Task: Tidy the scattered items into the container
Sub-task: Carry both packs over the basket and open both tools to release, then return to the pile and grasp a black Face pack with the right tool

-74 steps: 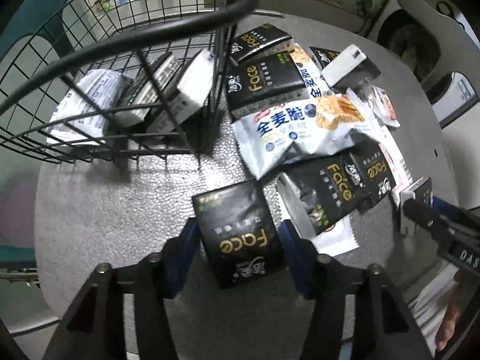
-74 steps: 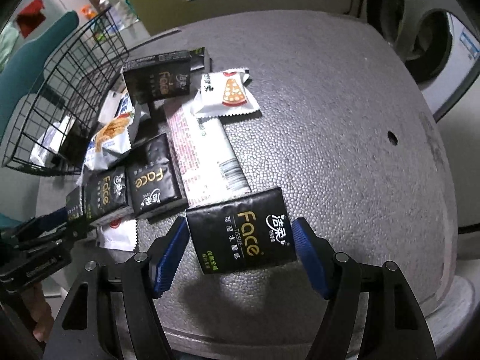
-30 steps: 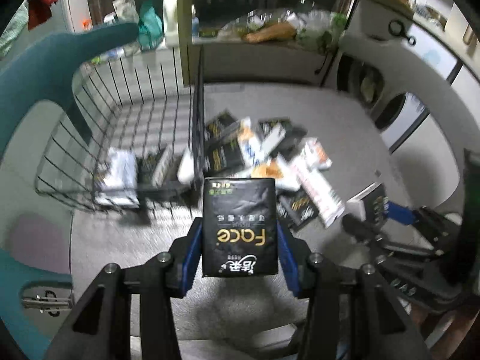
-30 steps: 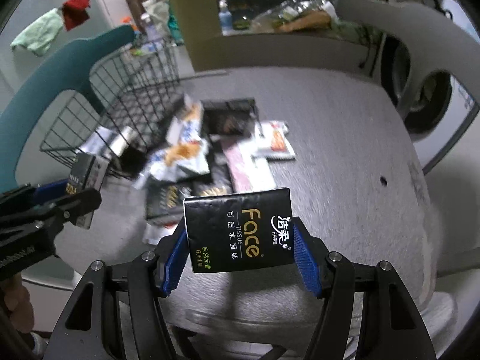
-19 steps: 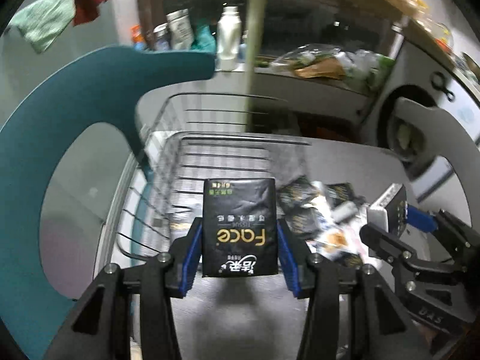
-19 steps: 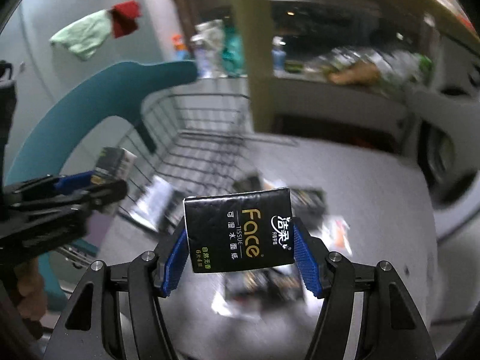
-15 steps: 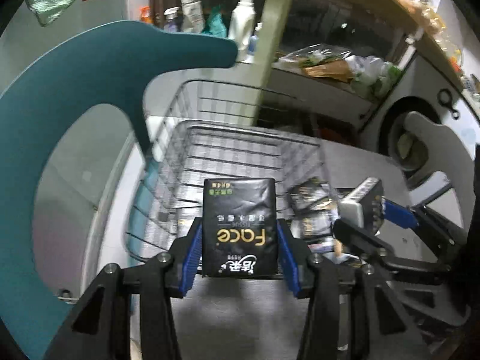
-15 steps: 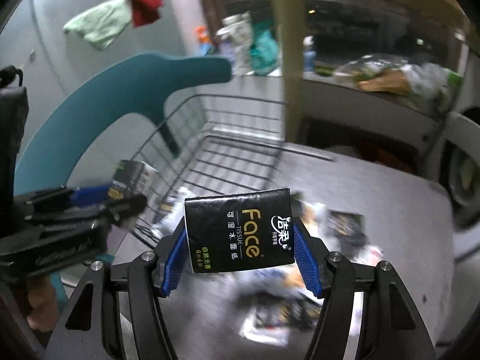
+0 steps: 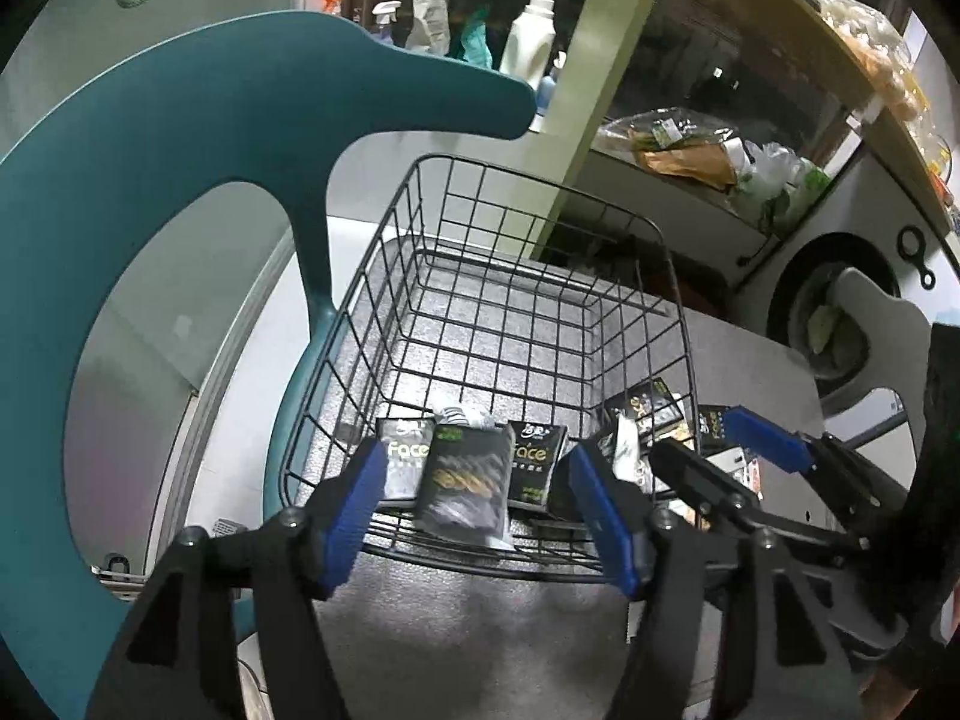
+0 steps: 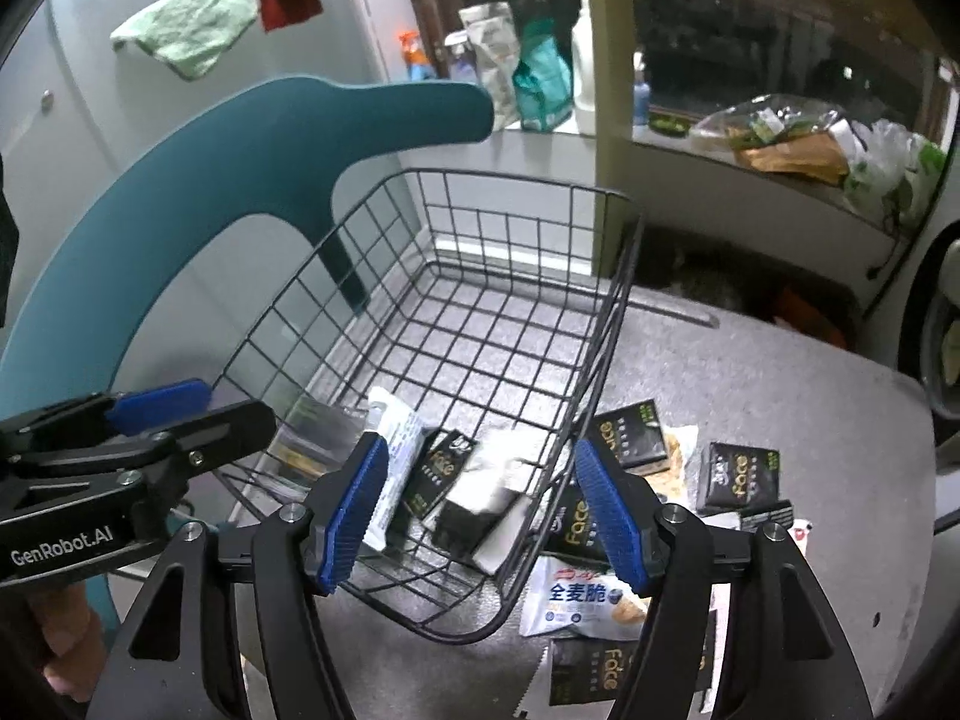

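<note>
A black wire basket [image 9: 678, 324] [image 10: 624, 276] stands on the grey table. My left gripper [image 9: 477, 504] is open and empty above its near edge; a black tissue pack [image 9: 468, 480], blurred, lies tilted below it among other black Face packs [image 9: 537, 462]. My right gripper [image 10: 480, 516] is open and empty over the basket's near right corner; a blurred black pack [image 10: 474, 510] sits below it beside a white packet [image 10: 393, 456]. Several black Face packs [image 10: 744, 474] and a white snack bag [image 10: 582, 597] lie on the table to the basket's right.
A teal chair back [image 9: 180, 138] [image 10: 252, 138] curves behind and left of the basket. The grey table [image 10: 780, 372] extends right. A shelf with bottles and bags [image 10: 540, 72] and a washing machine [image 9: 834, 300] stand behind.
Both grippers carried black Face tissue packs up from the table to over the basket, then opened. Both packs have dropped into the basket.
</note>
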`<control>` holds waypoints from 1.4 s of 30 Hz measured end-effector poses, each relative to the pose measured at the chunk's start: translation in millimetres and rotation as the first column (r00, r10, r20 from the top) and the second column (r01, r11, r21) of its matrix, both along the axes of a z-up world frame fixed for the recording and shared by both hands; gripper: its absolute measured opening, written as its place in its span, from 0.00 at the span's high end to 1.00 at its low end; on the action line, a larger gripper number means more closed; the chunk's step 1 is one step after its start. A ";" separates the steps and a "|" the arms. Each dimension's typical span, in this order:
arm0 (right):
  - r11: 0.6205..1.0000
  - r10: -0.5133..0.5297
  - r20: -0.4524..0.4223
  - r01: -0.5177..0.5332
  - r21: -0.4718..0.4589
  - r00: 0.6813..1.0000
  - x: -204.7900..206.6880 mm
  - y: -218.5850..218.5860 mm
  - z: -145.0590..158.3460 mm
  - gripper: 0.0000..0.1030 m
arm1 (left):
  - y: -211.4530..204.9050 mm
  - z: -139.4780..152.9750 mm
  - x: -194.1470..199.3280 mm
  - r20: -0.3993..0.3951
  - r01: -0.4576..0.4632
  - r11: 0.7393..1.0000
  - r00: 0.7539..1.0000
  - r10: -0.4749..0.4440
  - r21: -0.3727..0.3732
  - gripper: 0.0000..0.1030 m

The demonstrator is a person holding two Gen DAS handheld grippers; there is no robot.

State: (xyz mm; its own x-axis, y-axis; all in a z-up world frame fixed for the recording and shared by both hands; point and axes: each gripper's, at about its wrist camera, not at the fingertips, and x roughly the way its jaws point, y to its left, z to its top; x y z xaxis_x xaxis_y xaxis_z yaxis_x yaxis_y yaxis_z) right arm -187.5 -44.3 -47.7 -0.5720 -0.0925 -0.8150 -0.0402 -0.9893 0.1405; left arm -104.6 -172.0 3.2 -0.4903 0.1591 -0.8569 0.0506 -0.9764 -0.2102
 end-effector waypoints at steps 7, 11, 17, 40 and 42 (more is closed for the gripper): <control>0.999 -0.035 -0.020 0.034 -0.027 0.999 25.4 22.9 8.8 0.36 | 26.3 5.6 9.4 -0.011 0.059 0.998 0.998 -0.059 0.016 0.33; 0.994 -0.108 -0.035 0.107 -0.007 0.994 58.4 57.7 11.6 0.36 | 67.9 11.5 27.8 -0.012 0.148 0.989 0.989 -0.148 0.026 0.33; 0.984 -0.179 0.024 0.178 0.011 0.984 104.6 101.1 -13.6 0.36 | 135.4 -9.0 59.5 0.019 0.275 0.961 0.961 -0.275 0.007 0.32; 0.968 -0.244 0.183 0.252 -0.021 0.952 152.7 161.6 -116.3 0.36 | 209.2 -128.7 47.9 0.116 0.432 0.888 0.901 -0.417 -0.158 0.29; 0.966 -0.249 0.184 0.257 -0.019 0.951 153.0 162.7 -117.4 0.36 | 212.6 -129.4 49.5 0.119 0.442 0.880 0.897 -0.427 -0.175 0.29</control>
State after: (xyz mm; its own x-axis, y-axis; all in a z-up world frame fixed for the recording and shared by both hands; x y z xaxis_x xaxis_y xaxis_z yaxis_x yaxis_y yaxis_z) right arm -34.5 118.4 -165.1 -0.4269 0.0000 -0.9043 -0.3164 -0.9368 0.1493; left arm -55.1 40.7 -126.2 -0.3439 0.1697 -0.9235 -0.3797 -0.9247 -0.0285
